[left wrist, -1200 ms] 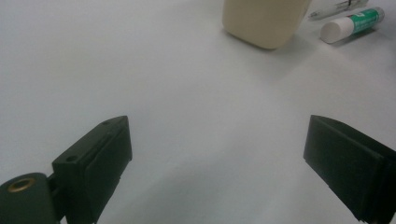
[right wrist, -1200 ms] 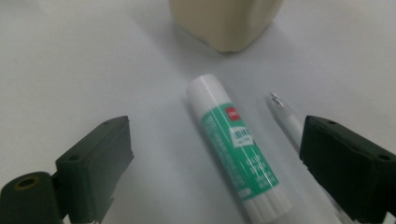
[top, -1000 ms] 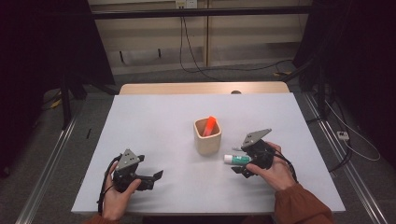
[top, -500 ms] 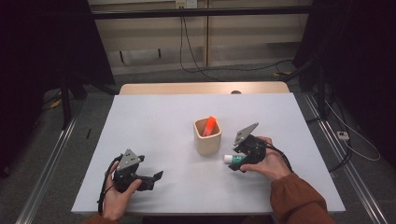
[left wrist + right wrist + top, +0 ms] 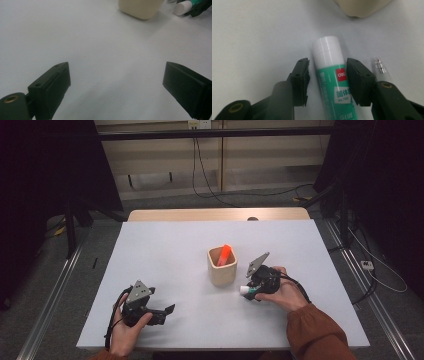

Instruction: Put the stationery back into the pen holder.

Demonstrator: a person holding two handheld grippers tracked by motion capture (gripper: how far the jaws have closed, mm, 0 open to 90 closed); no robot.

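Observation:
A green glue stick (image 5: 329, 75) with a white cap lies on the white table, right of a beige cup (image 5: 222, 267). My right gripper (image 5: 328, 62) straddles it. Its jaws have just been closing: the right pad touches the tube, and a thin gap remains at the left pad. In the high view the white cap (image 5: 245, 290) pokes out of the right gripper (image 5: 253, 289) toward the cup. My left gripper (image 5: 167, 310) rests at the table's front left, open (image 5: 115, 72) with nothing between its jaws.
The cup (image 5: 141, 8) holds an orange marker (image 5: 225, 254). A clear pen tip (image 5: 380, 66) lies just beside the right jaw. The table (image 5: 165, 250) is bordered by dark floor, rails and cables.
The right hand moved left toward the cup and brought its jaws around the glue stick, narrowing them. The left hand stayed put.

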